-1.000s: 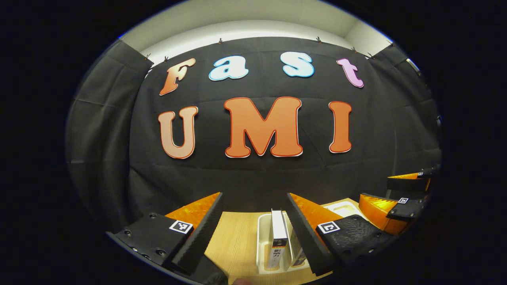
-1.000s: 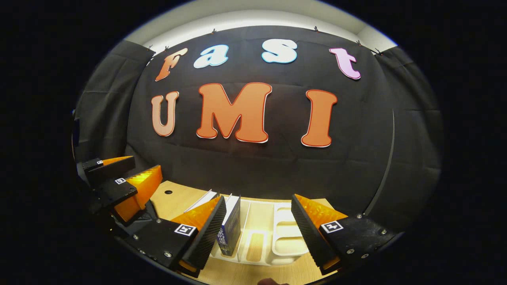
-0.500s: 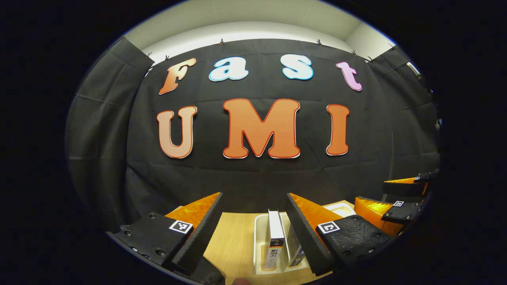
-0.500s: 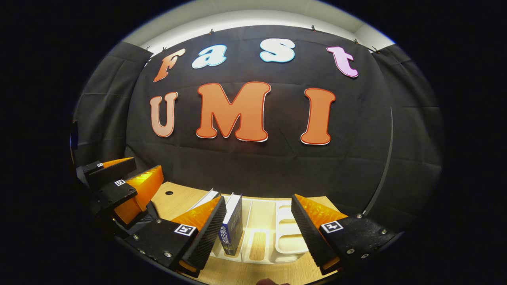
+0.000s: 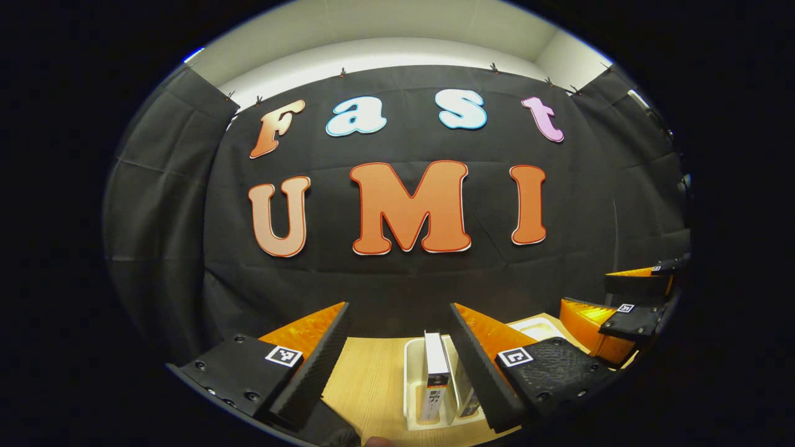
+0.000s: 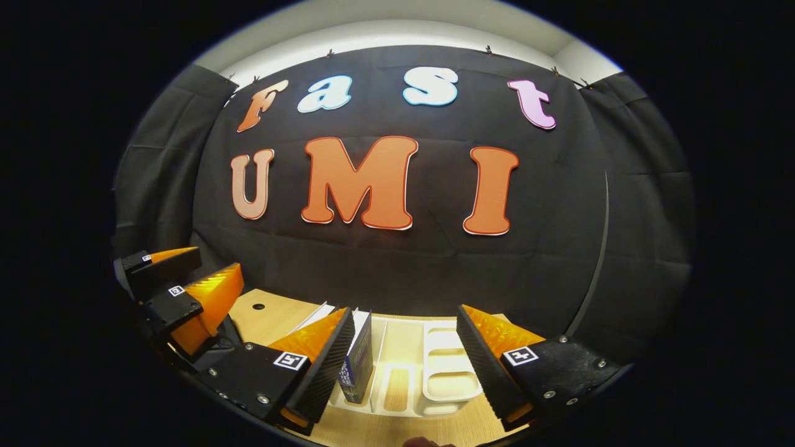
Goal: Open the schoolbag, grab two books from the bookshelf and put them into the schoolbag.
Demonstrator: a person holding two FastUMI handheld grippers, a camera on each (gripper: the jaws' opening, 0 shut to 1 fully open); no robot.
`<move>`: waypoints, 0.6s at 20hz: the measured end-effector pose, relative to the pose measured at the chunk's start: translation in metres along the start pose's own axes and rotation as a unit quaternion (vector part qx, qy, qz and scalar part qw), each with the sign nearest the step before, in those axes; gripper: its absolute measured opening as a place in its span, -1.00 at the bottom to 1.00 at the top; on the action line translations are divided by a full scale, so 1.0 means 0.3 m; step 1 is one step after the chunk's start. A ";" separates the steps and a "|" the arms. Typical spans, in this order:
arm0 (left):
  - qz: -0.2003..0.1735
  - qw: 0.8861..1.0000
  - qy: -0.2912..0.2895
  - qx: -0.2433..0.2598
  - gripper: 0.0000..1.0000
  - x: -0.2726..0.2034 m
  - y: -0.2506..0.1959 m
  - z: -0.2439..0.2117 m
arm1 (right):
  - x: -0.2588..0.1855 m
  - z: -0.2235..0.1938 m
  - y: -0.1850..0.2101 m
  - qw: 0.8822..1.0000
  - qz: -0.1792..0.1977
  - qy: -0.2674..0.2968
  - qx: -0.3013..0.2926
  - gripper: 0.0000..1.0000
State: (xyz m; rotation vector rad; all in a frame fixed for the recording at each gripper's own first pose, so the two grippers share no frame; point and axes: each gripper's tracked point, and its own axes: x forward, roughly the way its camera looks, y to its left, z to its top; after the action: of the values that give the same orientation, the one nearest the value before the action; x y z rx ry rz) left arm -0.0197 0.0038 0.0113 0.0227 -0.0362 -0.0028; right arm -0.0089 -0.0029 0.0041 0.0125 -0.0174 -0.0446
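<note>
Both views low, facing bookshelf point(image 5: 411, 379)

The blue book point(image 6: 359, 360) stands partly hidden behind the right gripper's fingers point(image 6: 323, 366).

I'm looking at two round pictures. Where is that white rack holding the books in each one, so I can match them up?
Left gripper view: the white book rack sits at the bottom centre, between that gripper's own fingers, with a white-spined book standing in it.
Right gripper view: the white book rack is at the bottom centre, a blue book at its left end.
Shared landmark: the wooden tabletop under the rack.
</note>
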 end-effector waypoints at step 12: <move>0.028 0.996 0.010 0.083 0.96 -0.057 0.085 -0.092 | -0.005 0.022 0.002 0.999 0.014 -0.026 0.018 0.97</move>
State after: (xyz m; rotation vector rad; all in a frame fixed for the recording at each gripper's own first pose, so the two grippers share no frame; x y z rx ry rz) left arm -0.0359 0.0300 -0.0162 0.1869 -0.0170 0.0562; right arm -0.0104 -0.0024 0.0106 0.0469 -0.0710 -0.0165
